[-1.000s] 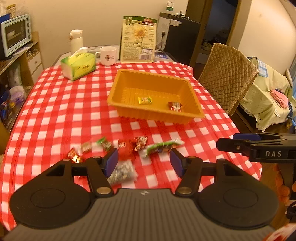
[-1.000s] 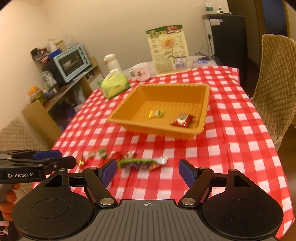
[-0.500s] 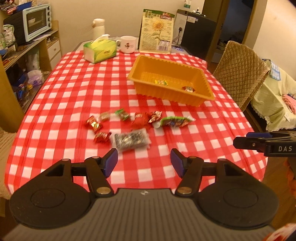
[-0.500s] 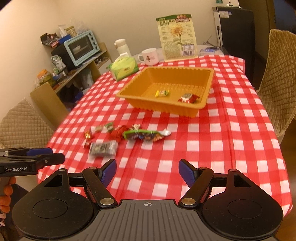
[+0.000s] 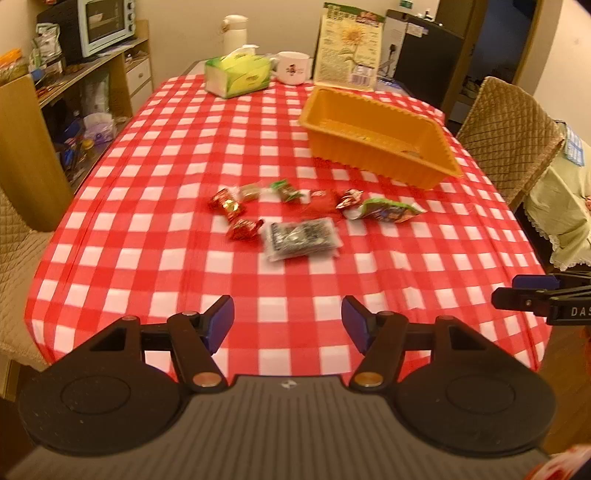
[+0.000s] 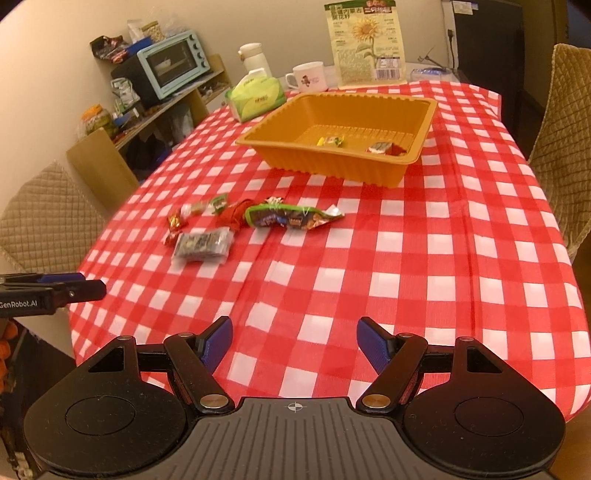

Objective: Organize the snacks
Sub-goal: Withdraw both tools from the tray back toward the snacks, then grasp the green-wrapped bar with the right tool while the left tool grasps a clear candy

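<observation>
An orange tray [image 6: 332, 166] stands on the far half of the red-checked table [image 6: 424, 258]. It holds a yellow-green candy [image 6: 332, 140] and a red-white candy [image 6: 382, 147]. Loose snacks lie in a cluster mid-table: a grey packet [image 5: 301, 238], a long green packet [image 5: 388, 210], several small red candies [image 5: 225, 203] and a green one [image 5: 284, 188]. My left gripper [image 5: 288, 317] hangs open over the table's near edge, well short of the cluster. My right gripper [image 6: 294, 338] is open too, nothing between its fingers. Each shows at the edge of the other's view, the right gripper [image 5: 517, 291] and the left gripper [image 6: 92, 286].
At the table's far end are a green tissue box [image 5: 236, 75], a white mug [image 5: 293, 66], a sunflower-seed bag [image 5: 349, 59] and a white flask [image 5: 234, 35]. Quilted chairs [image 5: 509, 125] flank the table. A shelf with a toaster oven [image 6: 170, 66] stands at the left.
Both grippers have drawn back toward the table's near edge and lower. The snack cluster and tray now lie farther ahead. Nothing was picked up or moved.
</observation>
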Demonstrator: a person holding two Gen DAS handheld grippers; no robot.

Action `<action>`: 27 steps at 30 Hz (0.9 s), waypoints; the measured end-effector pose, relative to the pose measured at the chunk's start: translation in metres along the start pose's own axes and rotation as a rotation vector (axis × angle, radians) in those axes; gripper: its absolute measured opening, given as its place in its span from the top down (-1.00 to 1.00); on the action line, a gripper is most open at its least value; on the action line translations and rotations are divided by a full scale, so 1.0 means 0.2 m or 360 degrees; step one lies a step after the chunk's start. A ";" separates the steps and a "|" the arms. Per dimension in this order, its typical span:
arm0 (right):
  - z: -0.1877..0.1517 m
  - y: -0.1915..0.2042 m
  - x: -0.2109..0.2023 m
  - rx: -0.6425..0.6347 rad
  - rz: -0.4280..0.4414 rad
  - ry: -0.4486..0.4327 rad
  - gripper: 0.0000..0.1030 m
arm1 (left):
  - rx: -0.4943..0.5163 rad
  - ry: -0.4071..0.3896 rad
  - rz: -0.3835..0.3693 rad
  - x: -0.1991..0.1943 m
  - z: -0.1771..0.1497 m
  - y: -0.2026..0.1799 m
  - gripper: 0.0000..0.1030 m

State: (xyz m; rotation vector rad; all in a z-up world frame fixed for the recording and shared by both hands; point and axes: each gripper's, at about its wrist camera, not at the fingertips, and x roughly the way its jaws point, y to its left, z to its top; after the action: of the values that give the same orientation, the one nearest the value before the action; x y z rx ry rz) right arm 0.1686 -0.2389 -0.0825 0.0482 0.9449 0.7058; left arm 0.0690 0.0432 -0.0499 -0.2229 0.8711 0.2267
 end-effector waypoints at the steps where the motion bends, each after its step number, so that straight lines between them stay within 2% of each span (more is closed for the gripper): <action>1: 0.00 0.00 0.01 -0.0007 0.0003 0.0003 -0.44 | -0.0008 0.0003 0.0006 0.00 -0.01 0.01 -0.20; 18: 0.05 0.00 0.22 -0.0142 -0.0004 0.0040 -0.44 | -0.0071 0.0033 0.0088 0.06 -0.01 0.18 -0.21; 27: 0.16 -0.01 0.38 -0.0339 -0.0039 0.0003 -0.44 | -0.0097 0.0051 0.0128 0.15 0.02 0.27 -0.22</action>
State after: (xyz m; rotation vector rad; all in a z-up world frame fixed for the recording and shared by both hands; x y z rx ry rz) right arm 0.2223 -0.1887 -0.1190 -0.1518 0.8662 0.7805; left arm 0.0749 0.0997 -0.0755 -0.2492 0.9067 0.3258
